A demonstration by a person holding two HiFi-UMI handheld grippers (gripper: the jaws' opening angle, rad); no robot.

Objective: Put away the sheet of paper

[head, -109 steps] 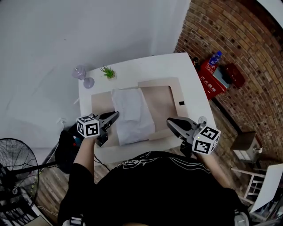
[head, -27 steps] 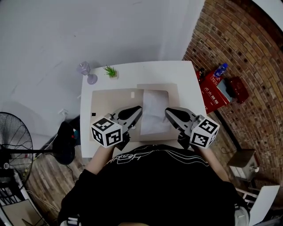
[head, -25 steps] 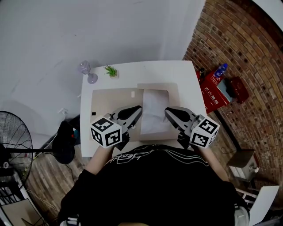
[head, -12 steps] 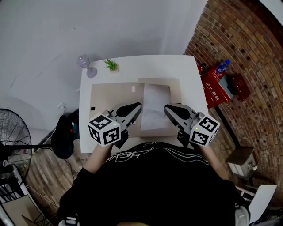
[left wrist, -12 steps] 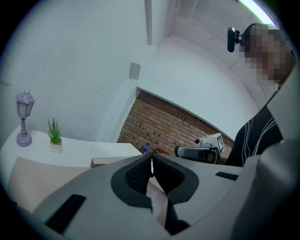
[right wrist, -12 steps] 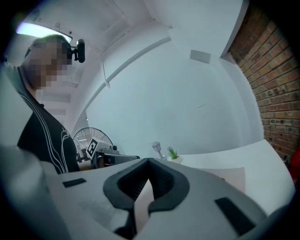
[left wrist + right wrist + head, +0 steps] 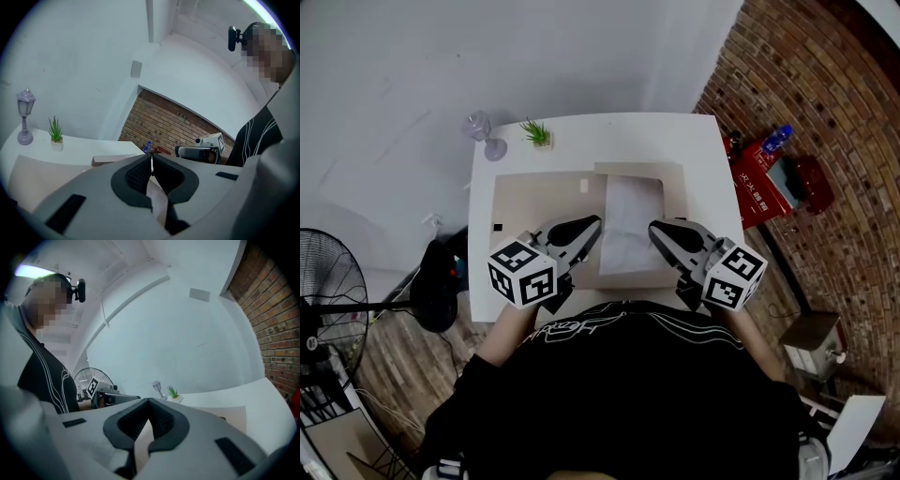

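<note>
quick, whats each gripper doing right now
left gripper: closed on the left edge of the sheet of paper
right gripper: closed; whether it pinches the paper cannot be told

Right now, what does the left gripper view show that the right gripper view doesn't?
Only the left gripper view shows the blue bottle and the right gripper. Only the right gripper view shows the fan and the left gripper. Both show the small lamp ornament, the potted plant, the white table, the beige folder, the brick wall and the person's dark top.
</note>
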